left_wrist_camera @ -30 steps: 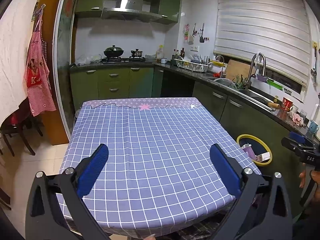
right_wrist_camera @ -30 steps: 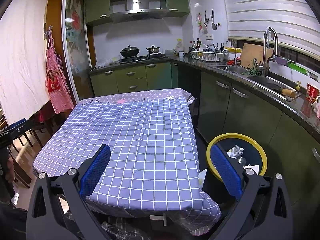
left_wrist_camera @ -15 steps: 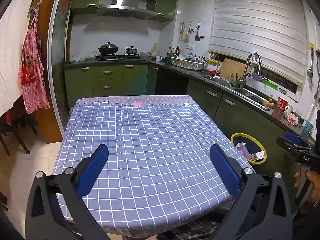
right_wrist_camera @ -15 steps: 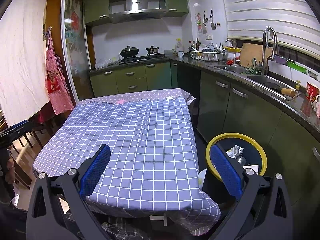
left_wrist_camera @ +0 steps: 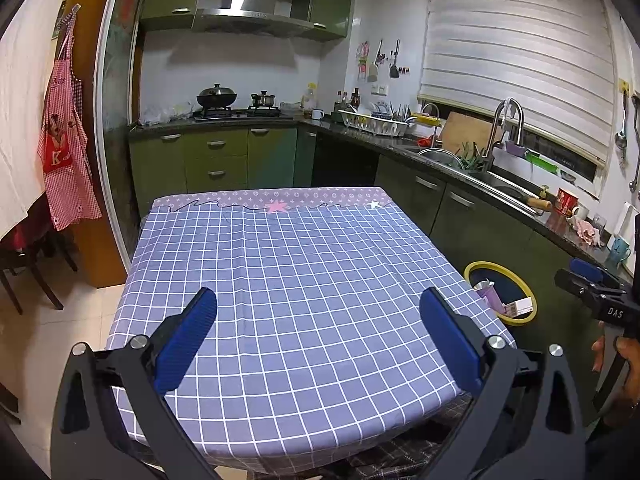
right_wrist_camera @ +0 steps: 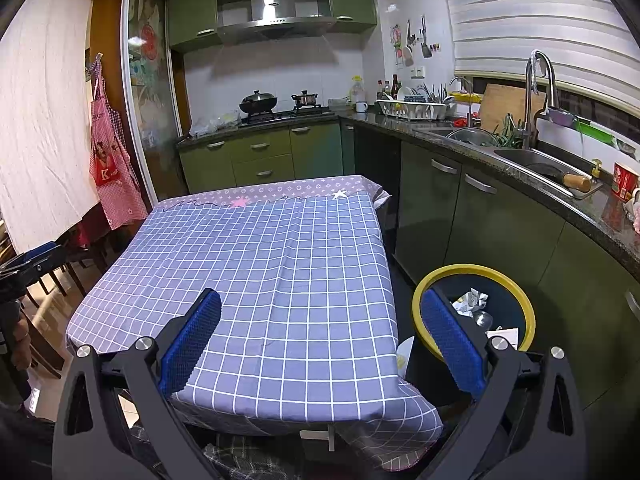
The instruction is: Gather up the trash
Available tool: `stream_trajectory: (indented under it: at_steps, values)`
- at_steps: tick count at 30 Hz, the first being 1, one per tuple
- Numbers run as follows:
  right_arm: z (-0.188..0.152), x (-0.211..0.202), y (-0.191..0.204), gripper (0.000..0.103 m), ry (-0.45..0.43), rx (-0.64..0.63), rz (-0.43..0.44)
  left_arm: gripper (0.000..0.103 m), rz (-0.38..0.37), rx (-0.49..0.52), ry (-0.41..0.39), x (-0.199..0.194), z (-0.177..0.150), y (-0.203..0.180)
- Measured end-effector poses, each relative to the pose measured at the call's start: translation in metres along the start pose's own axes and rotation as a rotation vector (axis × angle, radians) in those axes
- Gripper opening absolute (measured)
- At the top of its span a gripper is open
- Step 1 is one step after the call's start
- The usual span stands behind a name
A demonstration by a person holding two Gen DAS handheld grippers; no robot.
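Note:
A dark bin with a yellow rim point(right_wrist_camera: 440, 276) point(left_wrist_camera: 472, 270) stands on the floor at the right of the table, holding crumpled paper point(right_wrist_camera: 474, 302) and a small carton point(left_wrist_camera: 520, 306). The table carries a purple checked cloth point(left_wrist_camera: 304, 280) point(right_wrist_camera: 260, 264) with nothing lying on it. My left gripper point(left_wrist_camera: 318, 316) hangs open above the near edge of the table. My right gripper point(right_wrist_camera: 320, 320) is open too, its right finger over the bin's rim. The right gripper point(left_wrist_camera: 592, 288) also shows at the right edge of the left wrist view, held by a hand.
Green cabinets and a dark counter with a sink point(right_wrist_camera: 532, 164) run along the right and far walls. A stove with a wok point(left_wrist_camera: 216, 98) sits at the back. A red apron point(left_wrist_camera: 66, 152) hangs at left, near dark chairs point(left_wrist_camera: 24, 264).
The left gripper's view has risen and pulled back a little, so the table and bin sit lower and smaller. The right gripper has barely moved. Both stay open.

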State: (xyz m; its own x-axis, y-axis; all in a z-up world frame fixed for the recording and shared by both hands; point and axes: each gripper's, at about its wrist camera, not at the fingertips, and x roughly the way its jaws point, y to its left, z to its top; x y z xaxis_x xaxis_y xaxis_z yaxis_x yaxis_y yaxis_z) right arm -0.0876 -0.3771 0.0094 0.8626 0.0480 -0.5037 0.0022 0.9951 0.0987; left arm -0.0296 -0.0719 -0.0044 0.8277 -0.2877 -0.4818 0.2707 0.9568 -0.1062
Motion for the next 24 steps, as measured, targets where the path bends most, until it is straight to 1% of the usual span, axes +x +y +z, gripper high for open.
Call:
stream_trajectory:
  at_steps: [24]
  values:
    - [0.0002,0.0080,0.0017,0.099,0.018,0.003,0.004,0.097,-0.002,0.003,0.012,0.0032,-0.0051,0.0028]
